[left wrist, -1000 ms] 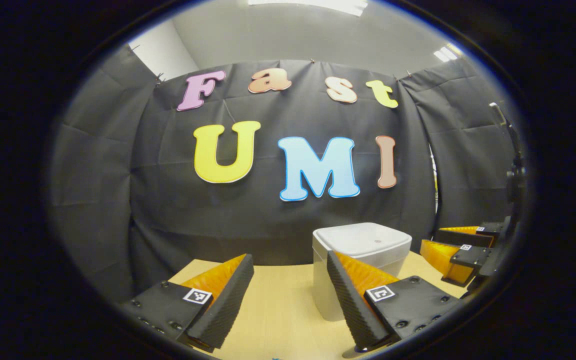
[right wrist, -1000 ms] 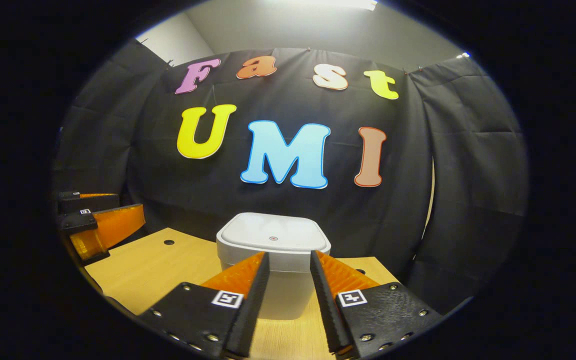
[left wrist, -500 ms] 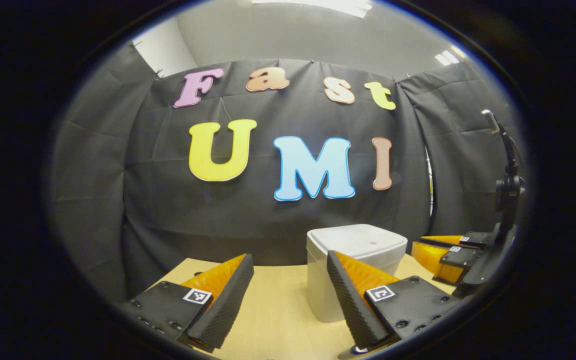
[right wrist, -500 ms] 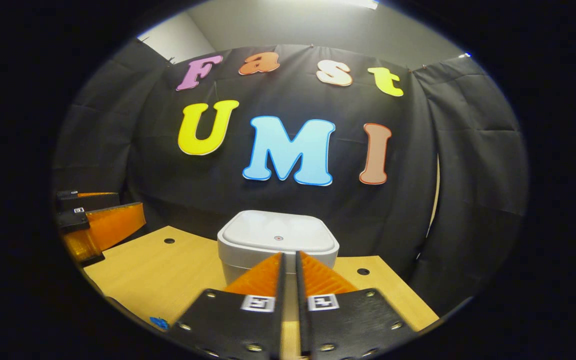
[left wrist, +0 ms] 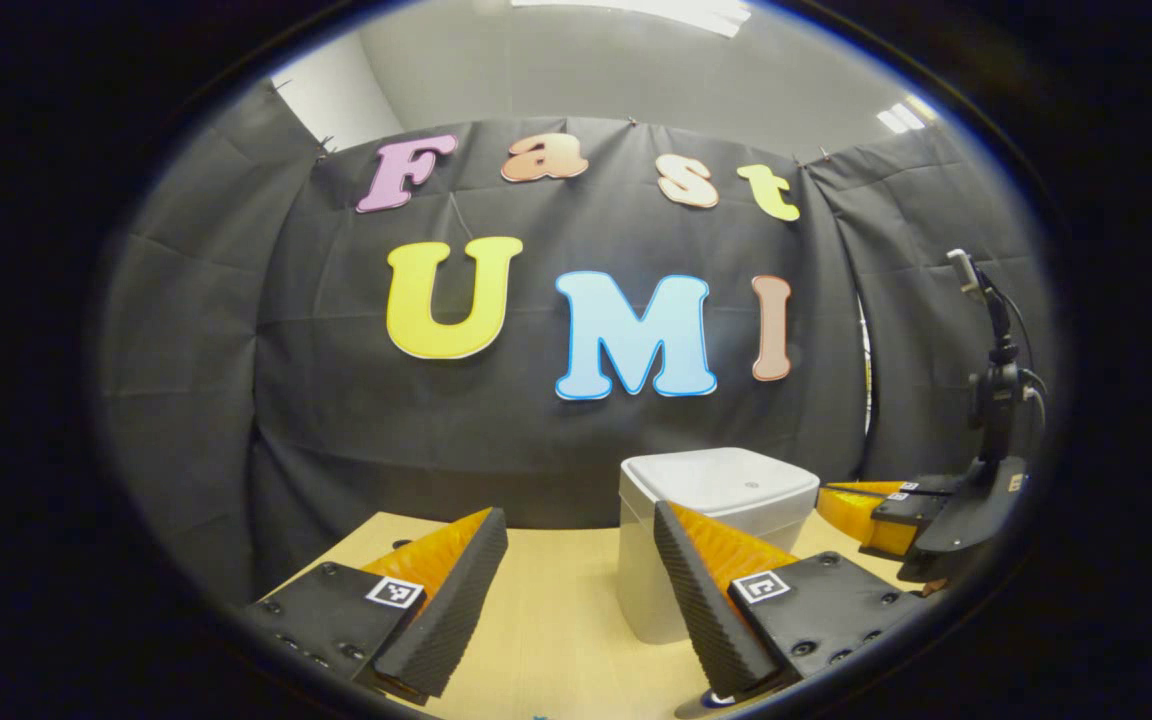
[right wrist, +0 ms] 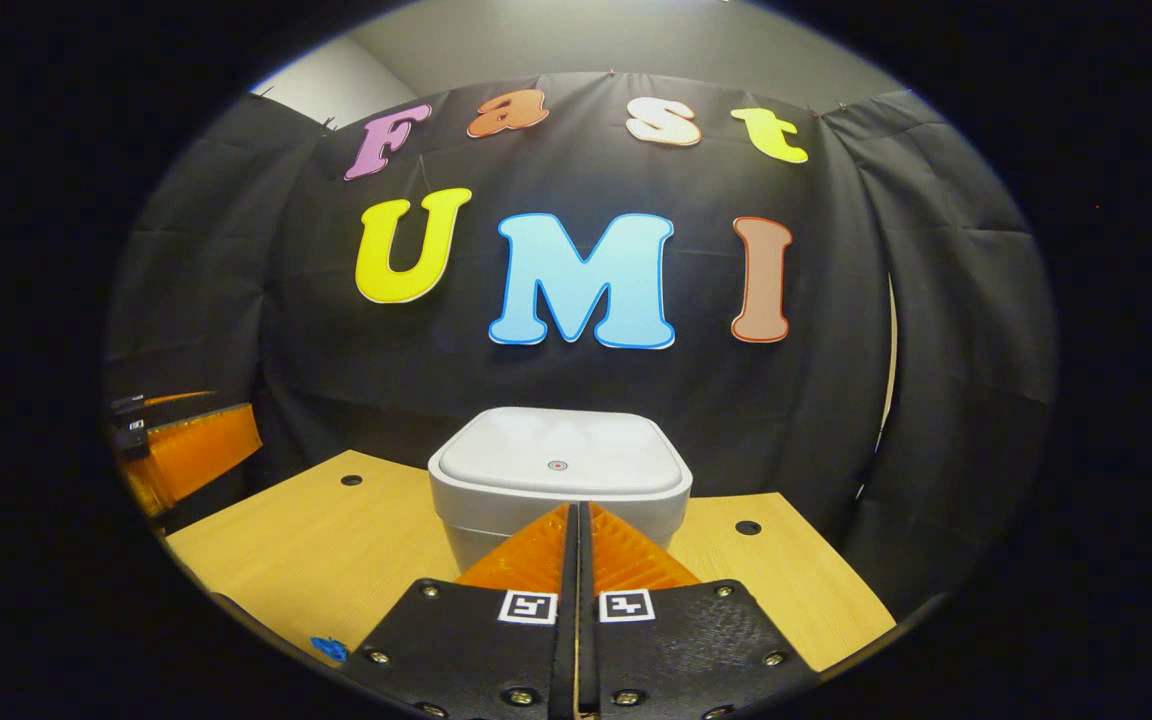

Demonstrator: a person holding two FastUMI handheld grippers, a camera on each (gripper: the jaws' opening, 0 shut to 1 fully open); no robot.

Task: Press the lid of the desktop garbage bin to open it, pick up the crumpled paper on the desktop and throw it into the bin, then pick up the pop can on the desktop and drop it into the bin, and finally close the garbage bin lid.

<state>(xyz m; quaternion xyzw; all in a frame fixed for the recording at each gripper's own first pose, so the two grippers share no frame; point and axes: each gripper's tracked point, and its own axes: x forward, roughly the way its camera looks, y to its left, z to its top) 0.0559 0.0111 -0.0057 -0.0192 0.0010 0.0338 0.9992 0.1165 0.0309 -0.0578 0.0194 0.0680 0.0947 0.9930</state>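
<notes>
A pale wood-grain desktop [right wrist: 316, 550] backed by black cloth carries the white, square plastic garbage bin [right wrist: 558, 490], its lid [right wrist: 561, 463] down, standing at the middle rear; the right gripper [right wrist: 577, 520], jaws pressed together on nothing, points at it from just in front; the left gripper [left wrist: 576, 570], jaws wide apart, waits beside. The bin looks light and smooth-sided, likely to skid; press straight down on the small red centre dot [right wrist: 557, 465].
</notes>
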